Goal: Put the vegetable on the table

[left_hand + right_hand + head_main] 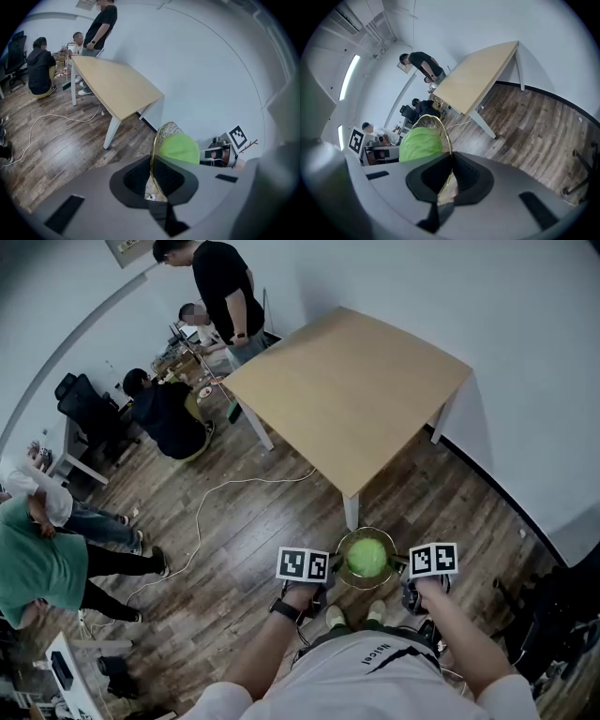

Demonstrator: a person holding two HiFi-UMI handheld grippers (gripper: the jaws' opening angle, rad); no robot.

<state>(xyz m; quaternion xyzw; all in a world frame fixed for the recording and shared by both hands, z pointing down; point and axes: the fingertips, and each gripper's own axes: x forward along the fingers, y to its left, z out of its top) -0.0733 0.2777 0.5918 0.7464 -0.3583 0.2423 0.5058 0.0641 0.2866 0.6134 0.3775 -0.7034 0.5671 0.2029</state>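
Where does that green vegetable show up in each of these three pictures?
Head view: the green vegetable sits low centre, in a wire basket.
Left gripper view: right of centre, just behind the basket rim.
Right gripper view: left of centre, beside the rim.
Shared landmark: the wooden table, upper left in the left gripper view, upper right in the right one.

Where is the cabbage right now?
Head view, bottom centre: the cabbage sits in a gold wire bowl gripped at its rim by the left tool and right tool, just short of the wooden table.
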